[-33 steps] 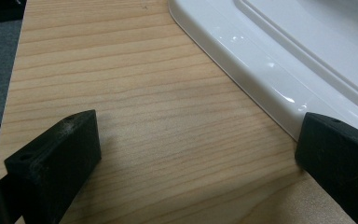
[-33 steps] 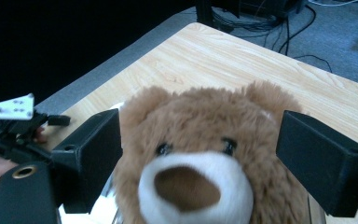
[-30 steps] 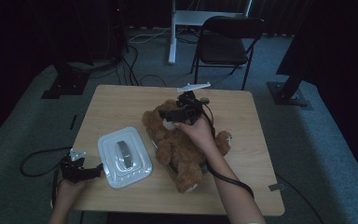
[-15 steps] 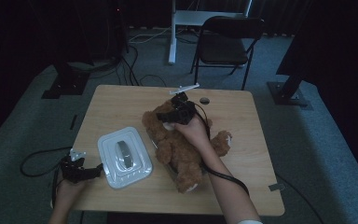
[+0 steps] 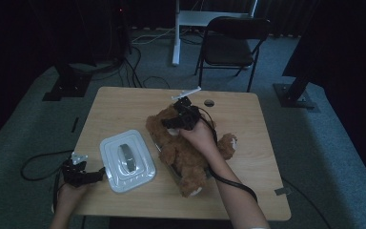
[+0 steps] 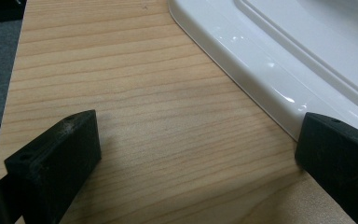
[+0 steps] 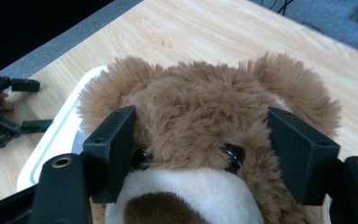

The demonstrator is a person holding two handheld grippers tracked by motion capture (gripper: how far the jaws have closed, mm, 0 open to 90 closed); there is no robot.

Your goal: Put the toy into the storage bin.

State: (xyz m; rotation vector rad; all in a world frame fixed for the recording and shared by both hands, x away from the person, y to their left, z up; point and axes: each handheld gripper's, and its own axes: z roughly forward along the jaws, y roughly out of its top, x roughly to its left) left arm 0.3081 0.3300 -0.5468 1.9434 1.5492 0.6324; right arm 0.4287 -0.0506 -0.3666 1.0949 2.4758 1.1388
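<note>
Wooden table on grey carpet

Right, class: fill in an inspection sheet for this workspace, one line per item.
Surface: wooden table, bare apart from the items below.
Job's things: brown teddy bear lying on the table; white lid beside it.
Clutter: nothing seen.
Grippers: right gripper with its jaws on either side of the bear's head, just been closing; left gripper open at the lid's edge.
Cables: one trails from each gripper; more on the floor behind.
Surroundings: black folding chair, dark carpet.
</note>
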